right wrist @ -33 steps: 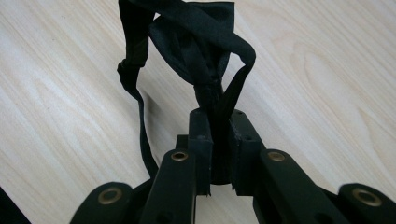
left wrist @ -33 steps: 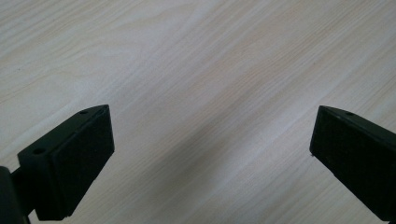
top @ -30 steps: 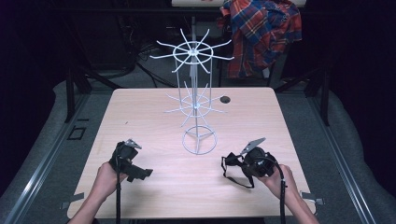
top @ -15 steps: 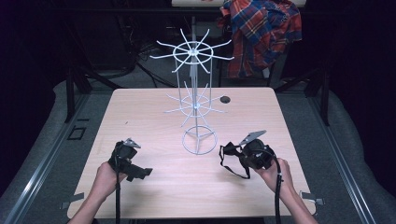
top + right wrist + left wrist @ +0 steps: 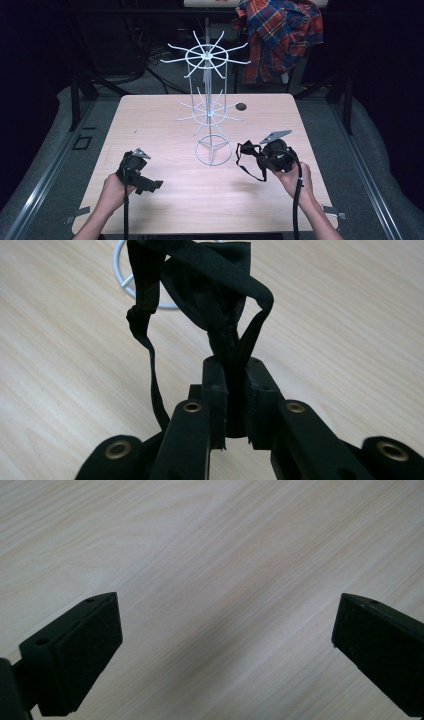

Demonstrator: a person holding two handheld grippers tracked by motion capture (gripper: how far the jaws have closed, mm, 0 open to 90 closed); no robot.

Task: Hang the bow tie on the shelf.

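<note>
We read the work as hanging a black strap on the wire rack, and judge it early: the strap is picked up, nothing hangs on any hook yet.

Left gripper (image 5: 150,185), at about 7 o'clock on the table: jaws spread wide, nothing between them, bare wood beneath in its own view. It sits low over the tabletop (image 5: 150,125), well apart from the rack.

White wire display rack (image 5: 210,112), centre of the table: round foot ring, two tiers of radiating hooks, all empty as far as we can tell.

Right gripper (image 5: 234,385), at about 4 o'clock: jaws pressed together on a bunched black strap (image 5: 200,285), loops rising ahead of the jaws. In the high view the strap (image 5: 248,157) hangs just right of the rack's foot ring, near but apart.

What we judge is left: lift, carry to a hook, drape, release.

Surface: pale wood-grain table, a small dark round thing (image 5: 241,106) at about 1 o'clock.

Room: dark, grey floor; plaid shirt (image 5: 280,35) hanging beyond the far edge.
</note>
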